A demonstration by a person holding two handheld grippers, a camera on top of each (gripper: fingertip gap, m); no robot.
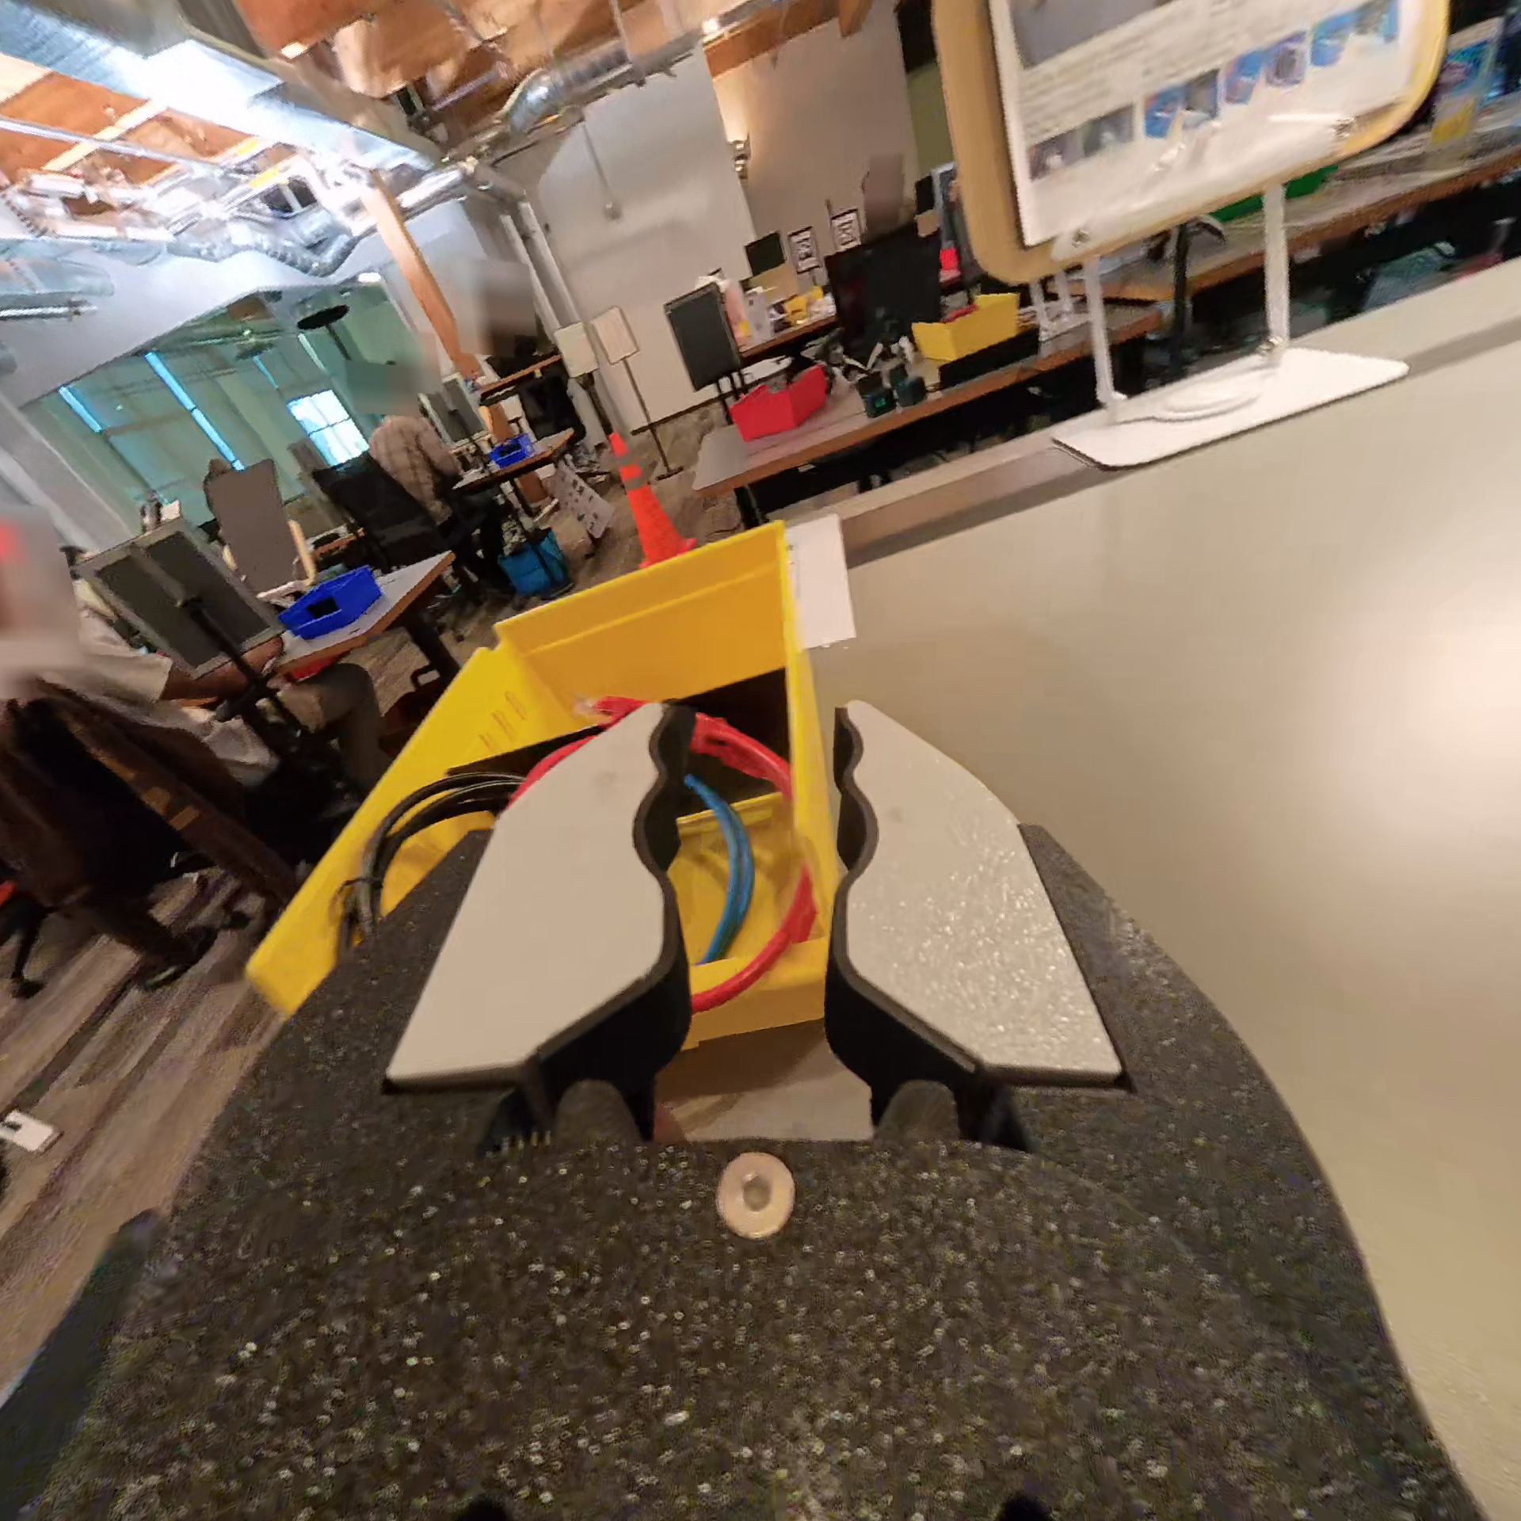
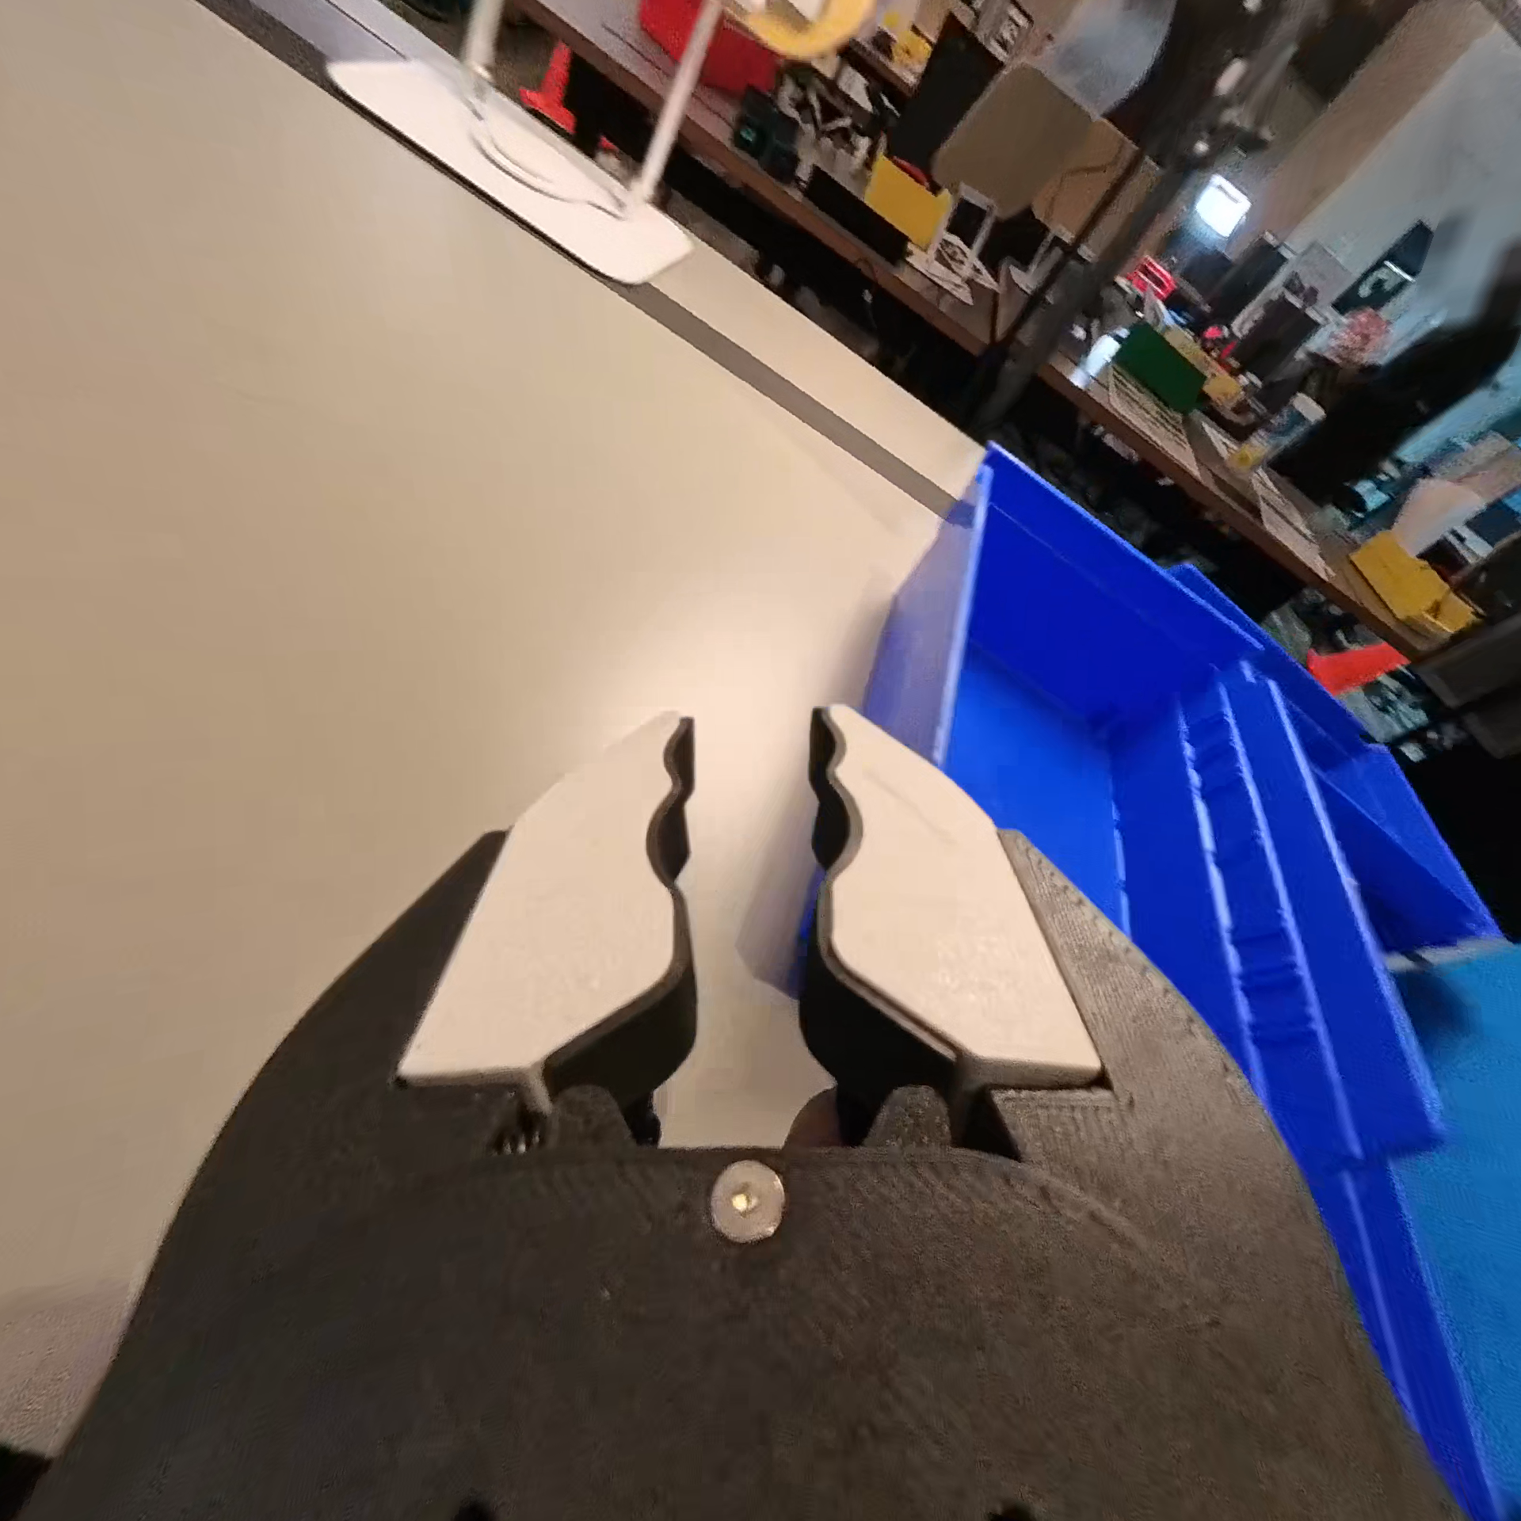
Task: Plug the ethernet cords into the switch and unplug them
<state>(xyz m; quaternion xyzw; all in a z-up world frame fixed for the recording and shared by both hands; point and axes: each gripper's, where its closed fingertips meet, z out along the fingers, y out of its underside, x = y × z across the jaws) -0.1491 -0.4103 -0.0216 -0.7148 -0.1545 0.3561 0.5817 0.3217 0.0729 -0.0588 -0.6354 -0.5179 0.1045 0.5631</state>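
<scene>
Yellow bin [image 1: 658,625]: red cord [image 1: 745,979], blue cord [image 1: 732,872], black cable [image 1: 411,811] (coiled). Blue bin [image 2: 1070,593]: bare. Left gripper [image 1: 757,724], right gripper [image 2: 751,732]: jaws apart, holding nothing.

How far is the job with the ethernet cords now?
Nothing looks done yet. The red cord, the blue cord and a black cable lie coiled in the yellow bin. The left gripper is open just above them and holds nothing; the right gripper is open and empty beside the blue bin. No switch shows, so all plugging and unplugging is left.
</scene>
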